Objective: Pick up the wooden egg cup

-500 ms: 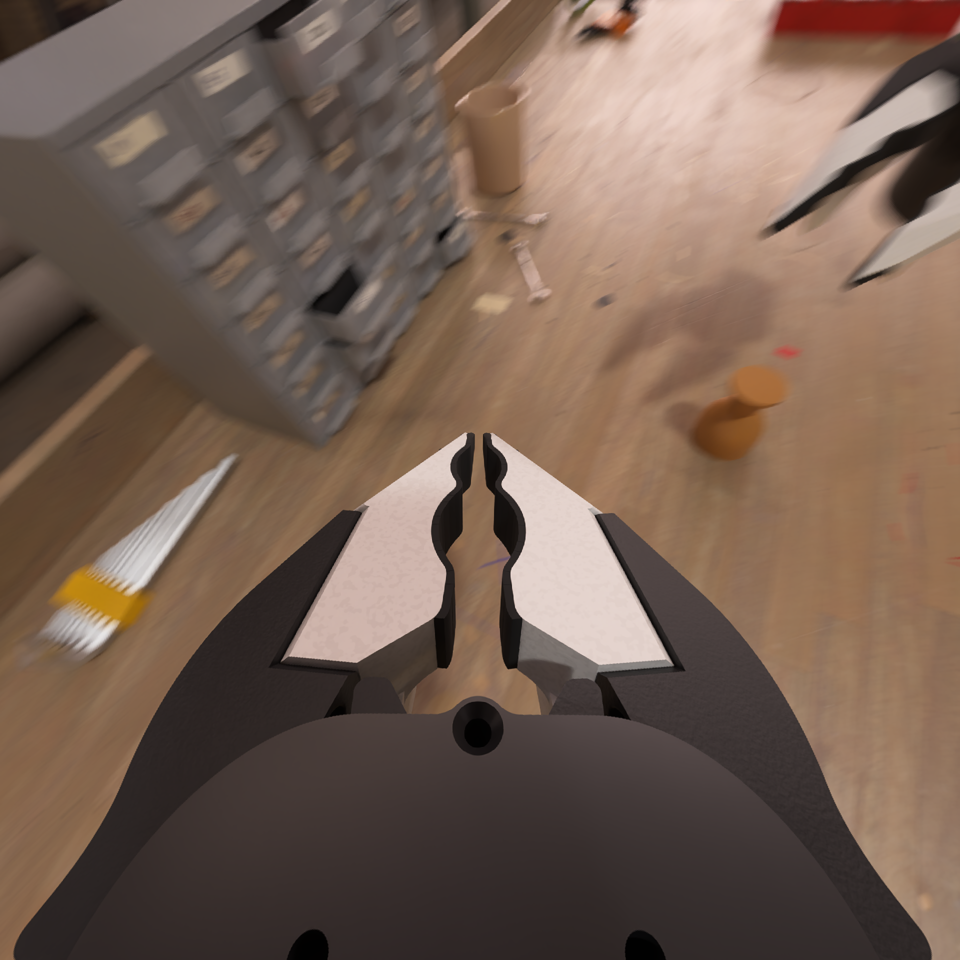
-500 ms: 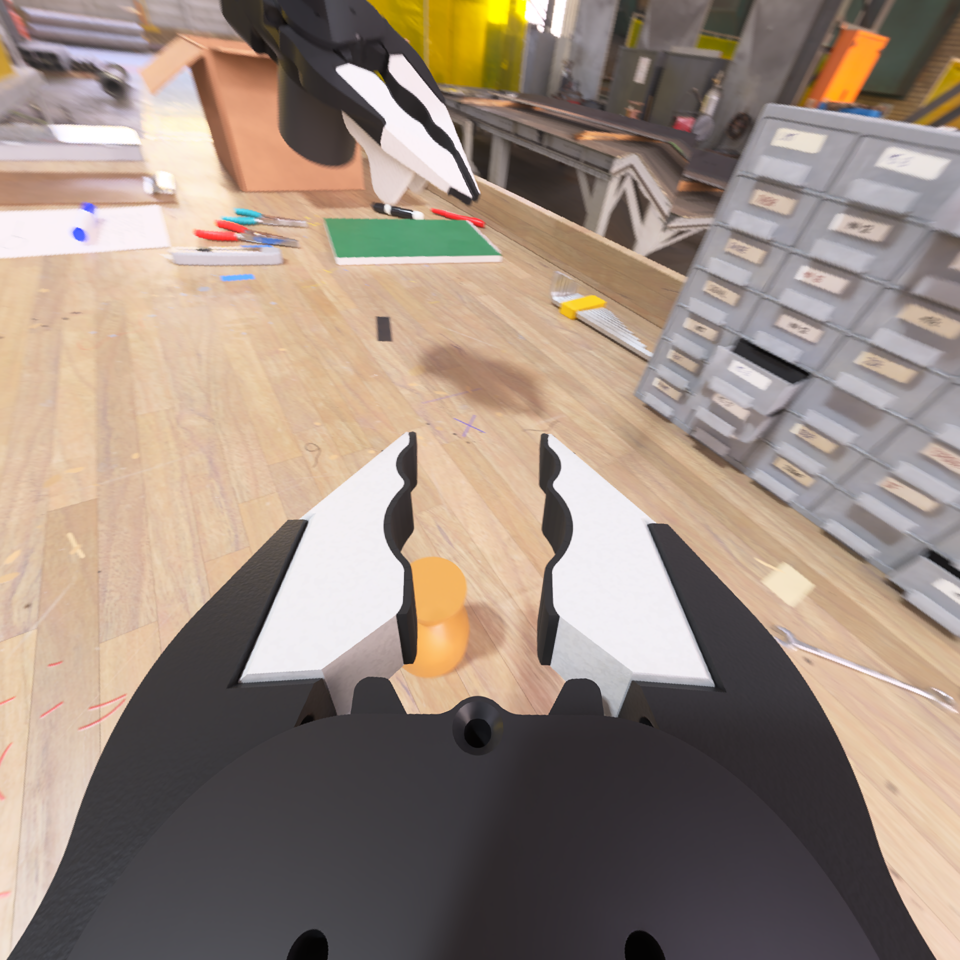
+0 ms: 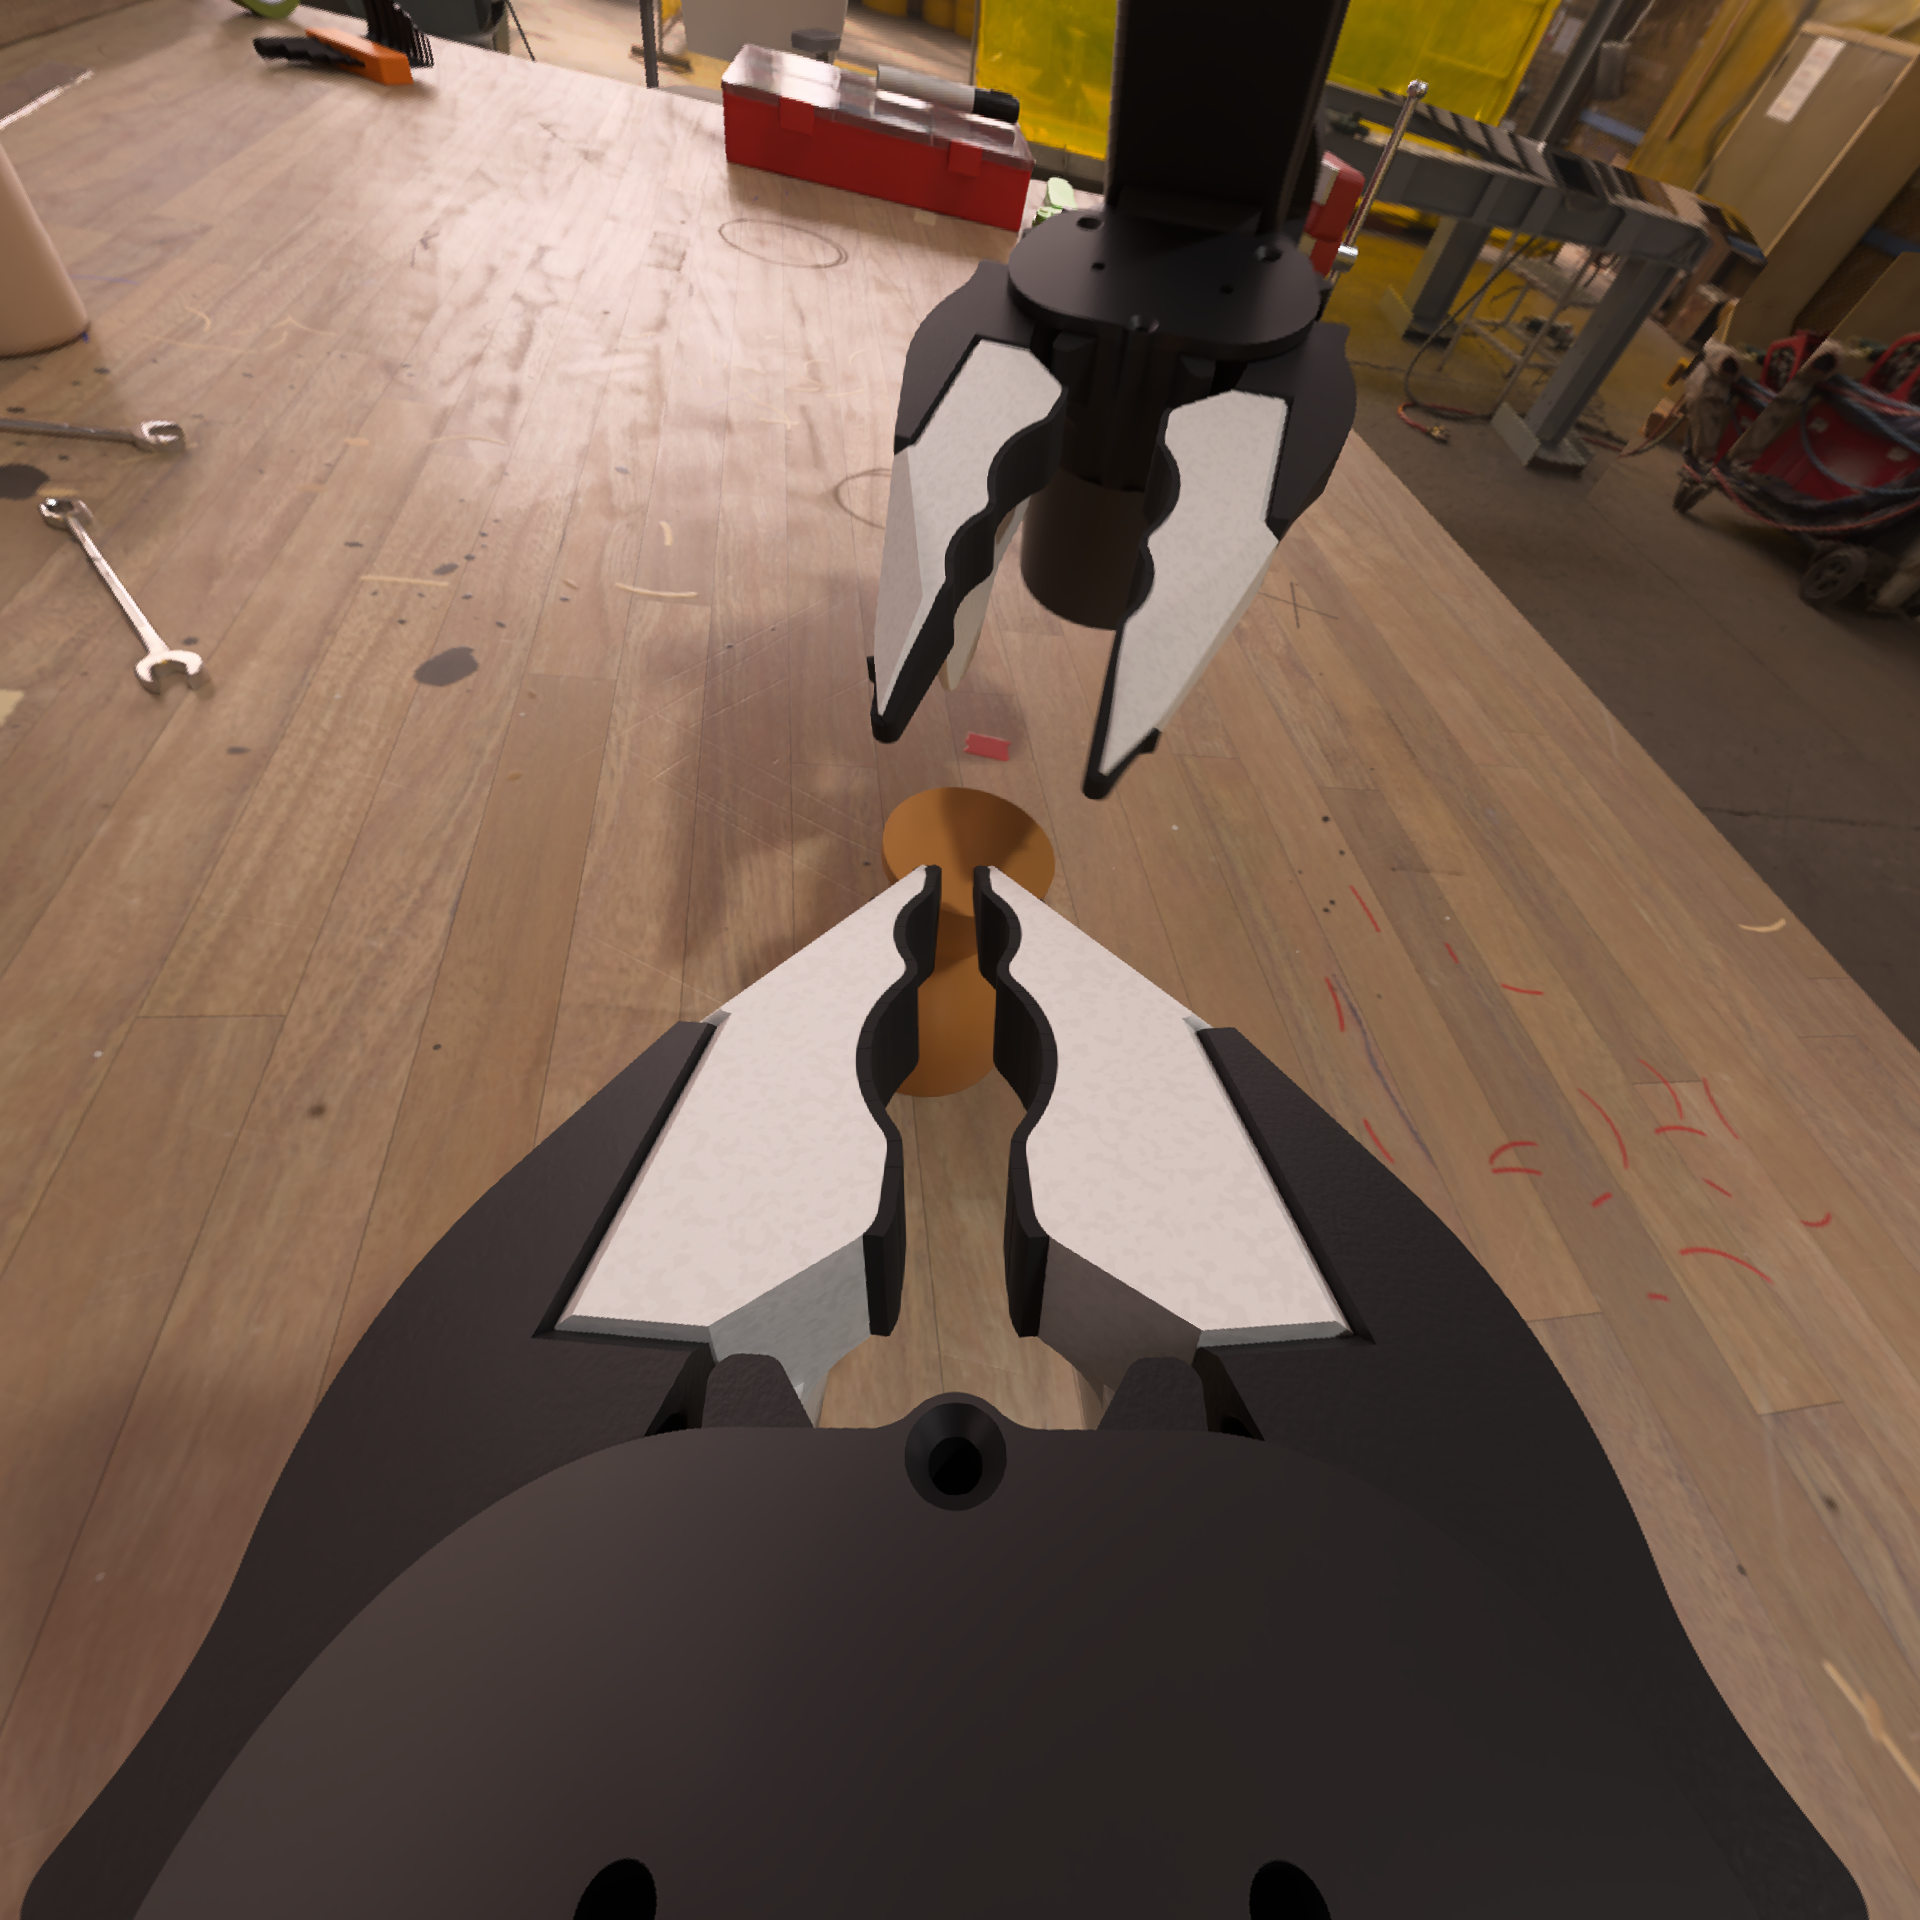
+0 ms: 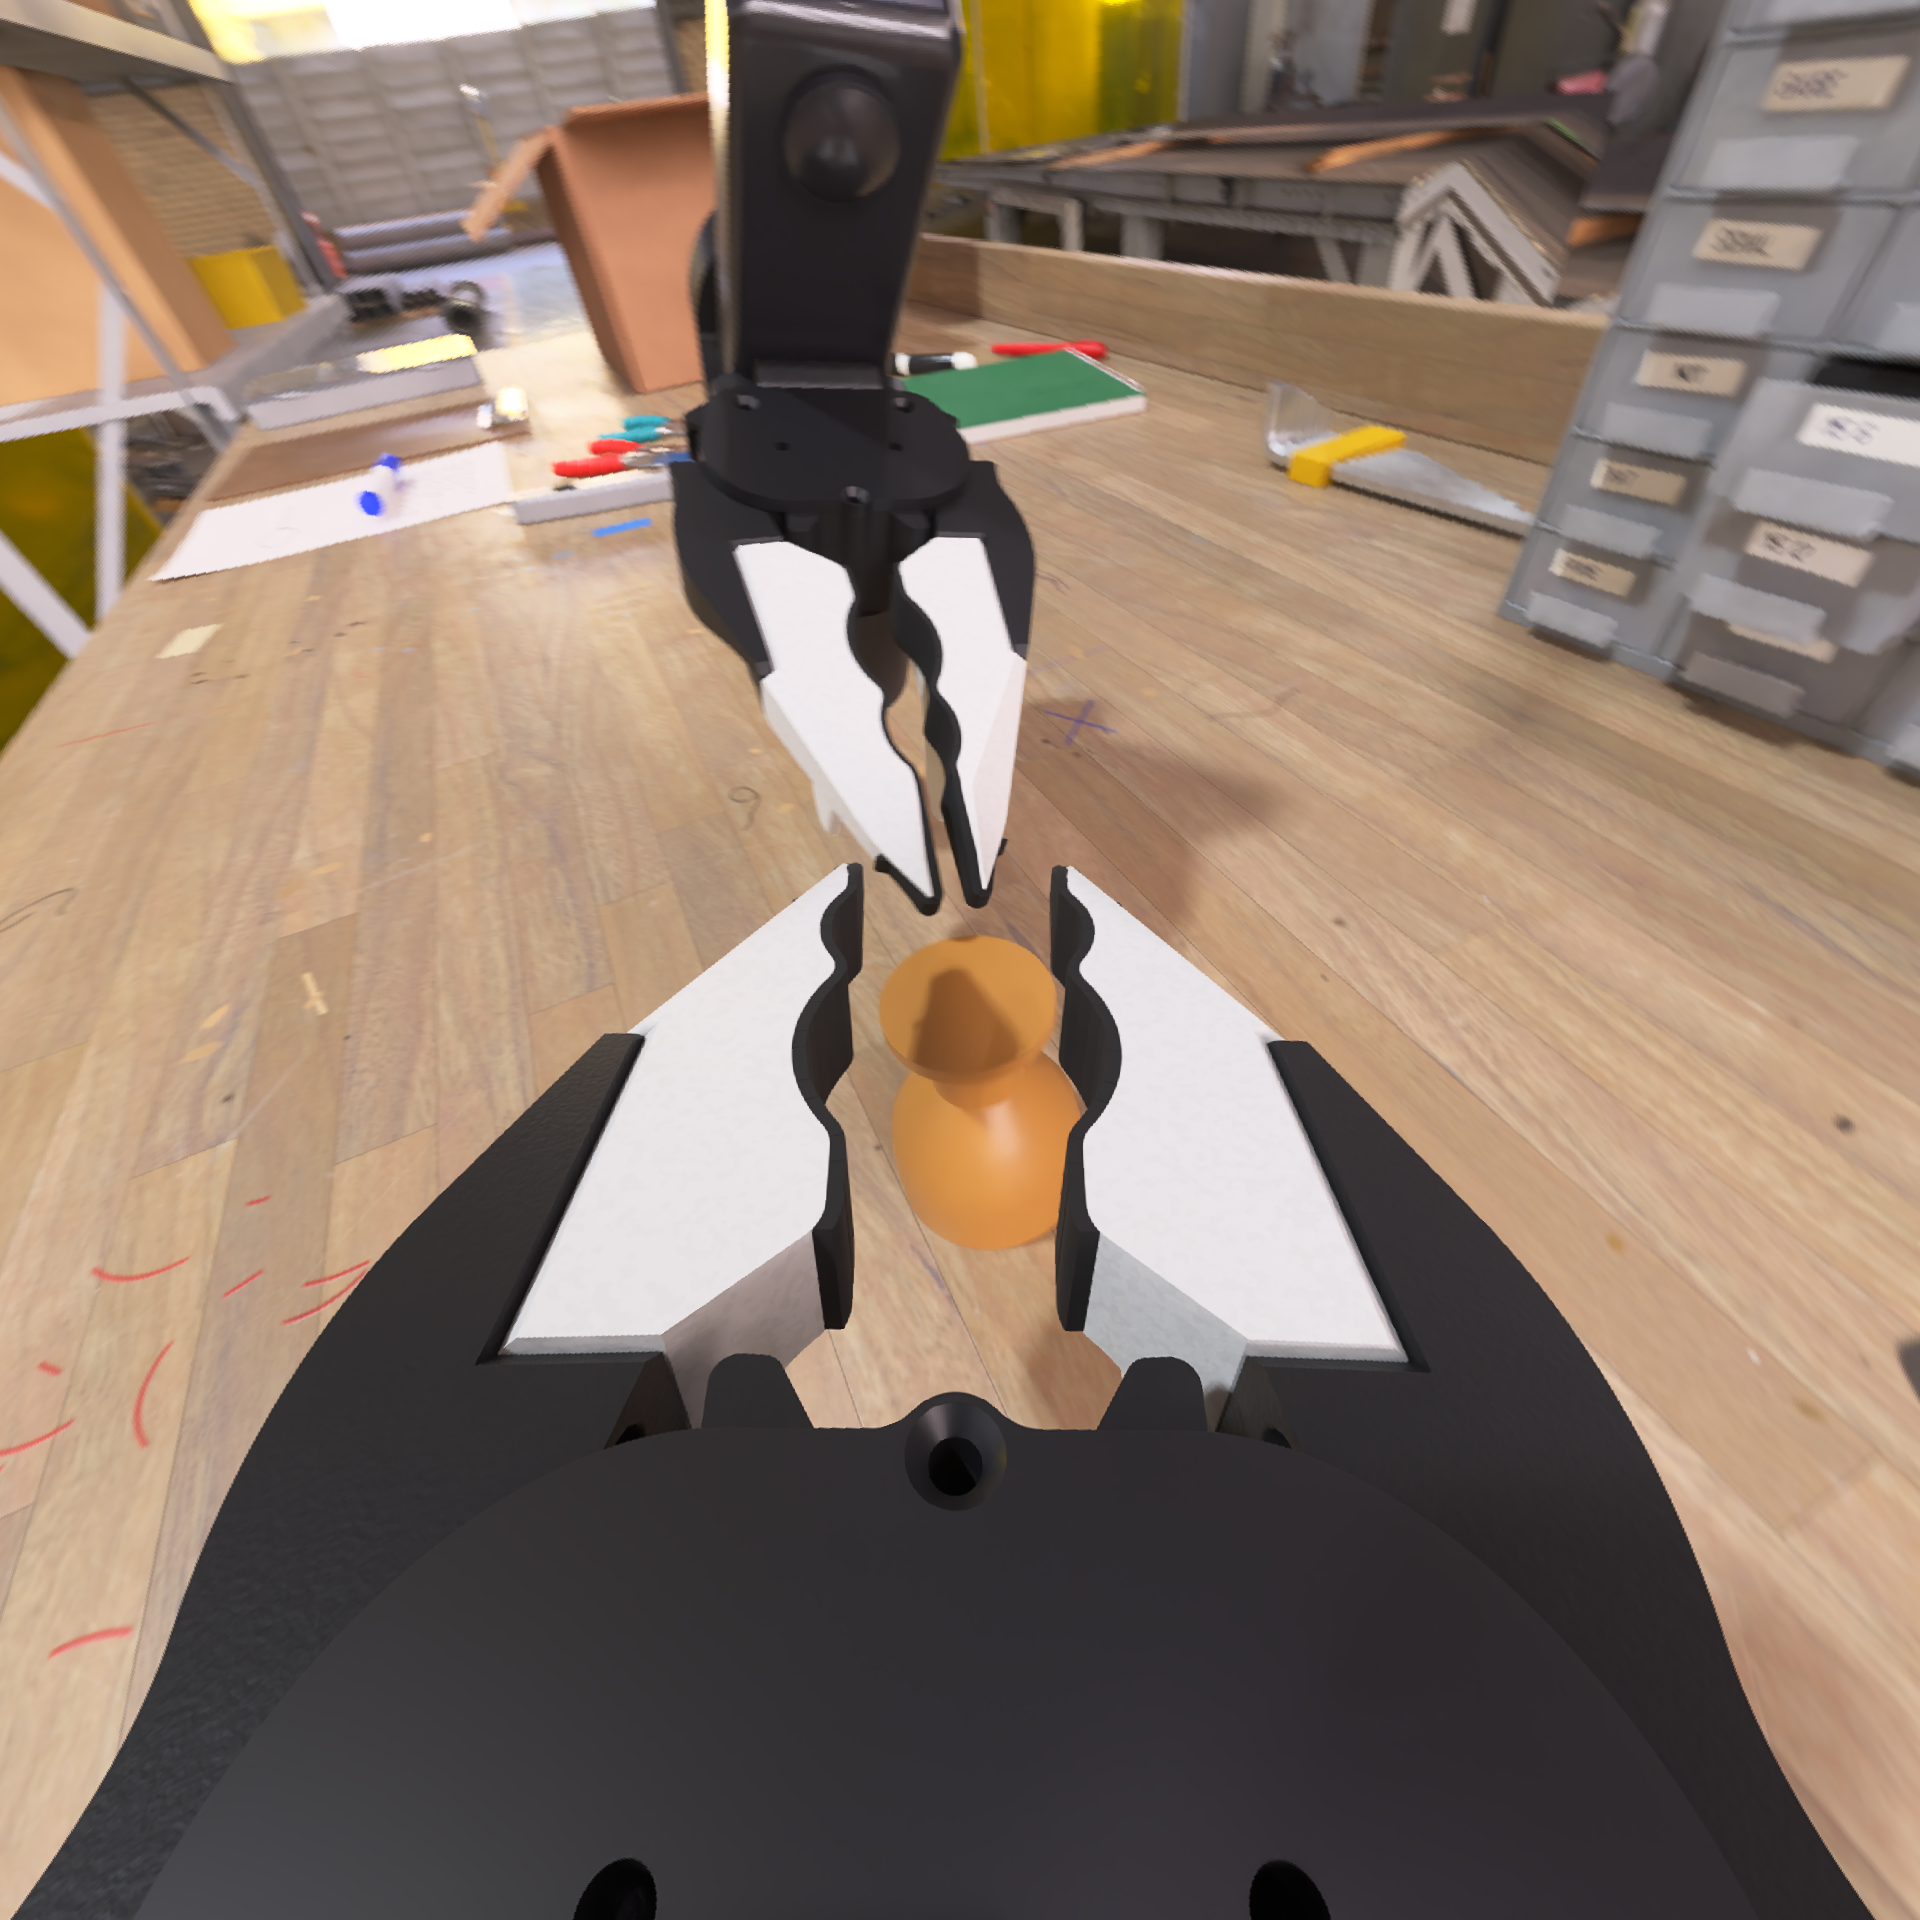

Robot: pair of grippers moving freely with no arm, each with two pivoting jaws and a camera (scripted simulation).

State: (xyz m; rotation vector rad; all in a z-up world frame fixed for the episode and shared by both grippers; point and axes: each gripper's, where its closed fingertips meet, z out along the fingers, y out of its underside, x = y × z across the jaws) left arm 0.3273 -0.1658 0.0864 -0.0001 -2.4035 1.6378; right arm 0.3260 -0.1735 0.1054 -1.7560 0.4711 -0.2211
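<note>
The wooden egg cup (image 4: 977, 1112) is orange-brown and stands on the wooden bench with its flat round end up. My right gripper (image 4: 958, 881) is open, one finger on each side of the cup, and its right finger looks to touch the rounded body. My left gripper (image 3: 954, 878) is shut and empty, with its tips just above the cup (image 3: 966, 831). The cup's body shows through the narrow gap between the left fingers. The two grippers face each other: the left gripper also shows in the right wrist view (image 4: 951, 899), and the right gripper in the left wrist view (image 3: 997, 764).
A grey drawer cabinet (image 4: 1766, 468) stands at the right, with a yellow-handled saw (image 4: 1382, 468) beside it. A green board (image 4: 1023, 390), pliers (image 4: 613, 457) and a cardboard box (image 4: 634, 229) lie farther back. A red toolbox (image 3: 873, 135) and wrenches (image 3: 125, 603) lie behind the right gripper. The bench edge (image 3: 1558, 665) is near.
My left gripper has swung round and moved in over the cup, now facing the right gripper. The cup now sits nearer the right finger of the right gripper, whose jaws have narrowed slightly.
</note>
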